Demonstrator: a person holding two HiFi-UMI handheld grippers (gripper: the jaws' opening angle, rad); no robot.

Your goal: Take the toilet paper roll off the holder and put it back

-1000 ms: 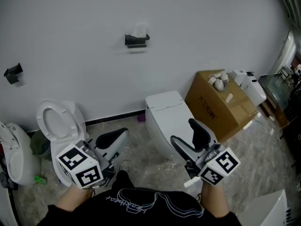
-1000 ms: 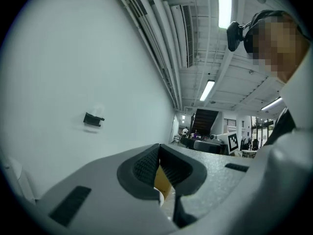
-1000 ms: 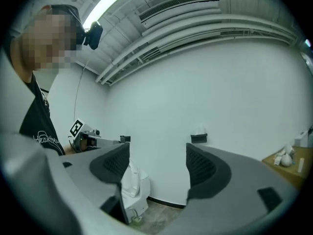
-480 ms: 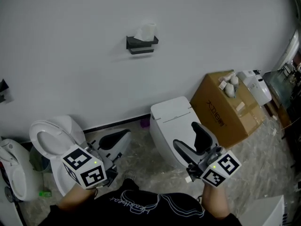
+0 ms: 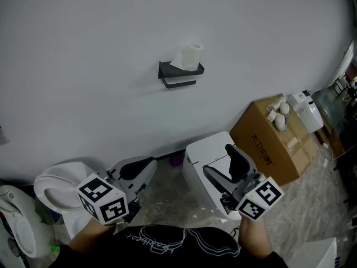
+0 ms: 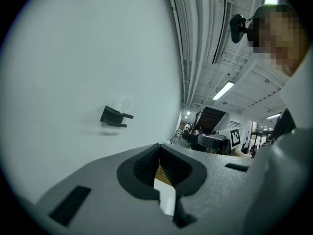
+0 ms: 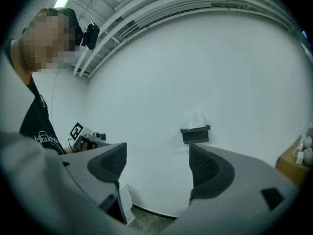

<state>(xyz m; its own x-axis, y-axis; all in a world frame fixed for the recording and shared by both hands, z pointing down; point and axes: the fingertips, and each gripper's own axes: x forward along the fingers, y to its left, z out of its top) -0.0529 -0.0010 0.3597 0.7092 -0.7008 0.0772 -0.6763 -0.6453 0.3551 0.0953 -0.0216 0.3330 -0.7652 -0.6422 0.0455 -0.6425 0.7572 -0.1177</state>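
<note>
facing wall: toilet paper roll [image 5: 190,56] upright on holder [image 5: 179,75], 11 o'clock from your right gripper [image 5: 222,162], well apart; its jaws opening, empty. left gripper [image 5: 144,165] jaws together, farther.

A plain white wall [image 5: 83,49] meets a grey marbled floor [image 5: 167,197]. Against it stands a white toilet [image 5: 203,149] with a cardboard box [image 5: 268,141] just beside it, and another toilet [image 5: 53,187] stands further left. A strip light [image 6: 226,90] glows on the ceiling.
</note>
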